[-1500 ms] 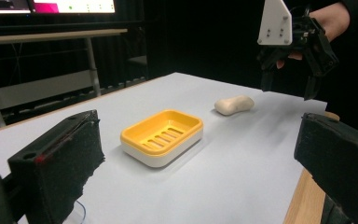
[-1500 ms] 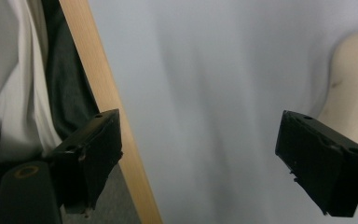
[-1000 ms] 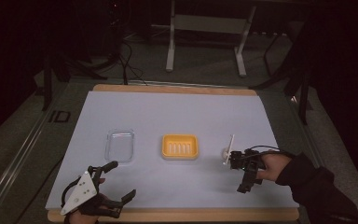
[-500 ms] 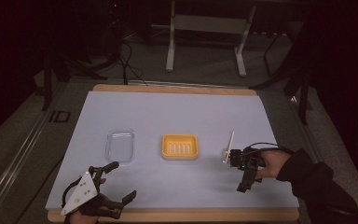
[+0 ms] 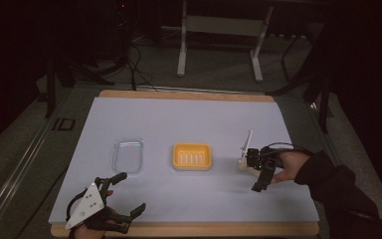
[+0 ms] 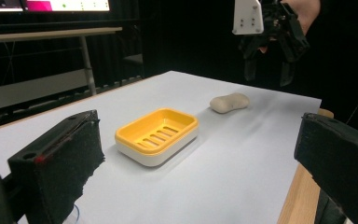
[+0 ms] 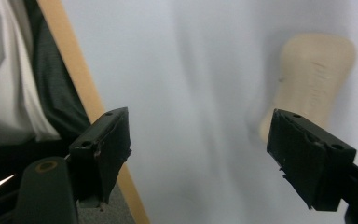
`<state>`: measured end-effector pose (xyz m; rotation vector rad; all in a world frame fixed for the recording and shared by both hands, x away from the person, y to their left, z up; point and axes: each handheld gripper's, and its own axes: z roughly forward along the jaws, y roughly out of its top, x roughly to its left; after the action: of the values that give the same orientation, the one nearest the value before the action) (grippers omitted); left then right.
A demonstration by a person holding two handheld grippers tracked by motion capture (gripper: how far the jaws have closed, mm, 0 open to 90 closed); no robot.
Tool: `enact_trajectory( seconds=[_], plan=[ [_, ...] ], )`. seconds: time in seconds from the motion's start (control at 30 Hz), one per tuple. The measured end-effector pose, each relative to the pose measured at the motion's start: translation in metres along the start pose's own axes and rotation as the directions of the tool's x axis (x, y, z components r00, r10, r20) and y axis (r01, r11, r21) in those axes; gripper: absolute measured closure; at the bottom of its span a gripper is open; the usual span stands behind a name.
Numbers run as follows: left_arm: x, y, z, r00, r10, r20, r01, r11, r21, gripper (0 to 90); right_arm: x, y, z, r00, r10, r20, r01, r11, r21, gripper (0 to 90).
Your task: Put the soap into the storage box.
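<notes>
My right gripper hangs with jaws wide over the beige soap bar at the upper right of its frame; it looks light, hard and probably slick, so I would pinch it across its narrower waist.

clear plastic lid left of centre on white-topped table | yellow slotted soap dish at centre, right of lid | beige soap bar right of dish | right gripper above bar | left gripper at near-left edge
</notes>
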<state>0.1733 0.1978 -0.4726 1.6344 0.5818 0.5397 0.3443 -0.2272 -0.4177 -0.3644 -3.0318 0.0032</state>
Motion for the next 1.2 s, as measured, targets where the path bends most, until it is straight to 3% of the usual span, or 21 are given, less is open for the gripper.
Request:
enact_trajectory(
  seconds=[0.3,0.93,1.2],
  plan=[
    [0.0,0.0,0.0,1.0,-0.007,0.001,0.007,1.0,-0.001,1.1,-0.015,-0.005,-0.001,0.9955,-0.033,0.089,0.033,0.999,0.005,21.1],
    [0.001,-0.001,0.001,0.9999,-0.01,0.007,0.01,0.9999,0.006,1.1,-0.051,-0.003,0.012,0.9965,0.0,0.084,-0.001,1.0,0.006,24.2],
    [0.0,-0.001,0.001,0.9999,-0.009,0.008,0.009,0.9999,0.006,1.1,-0.061,0.0,0.028,0.9972,0.028,0.07,-0.026,0.999,-0.035,28.0]
  ],
)
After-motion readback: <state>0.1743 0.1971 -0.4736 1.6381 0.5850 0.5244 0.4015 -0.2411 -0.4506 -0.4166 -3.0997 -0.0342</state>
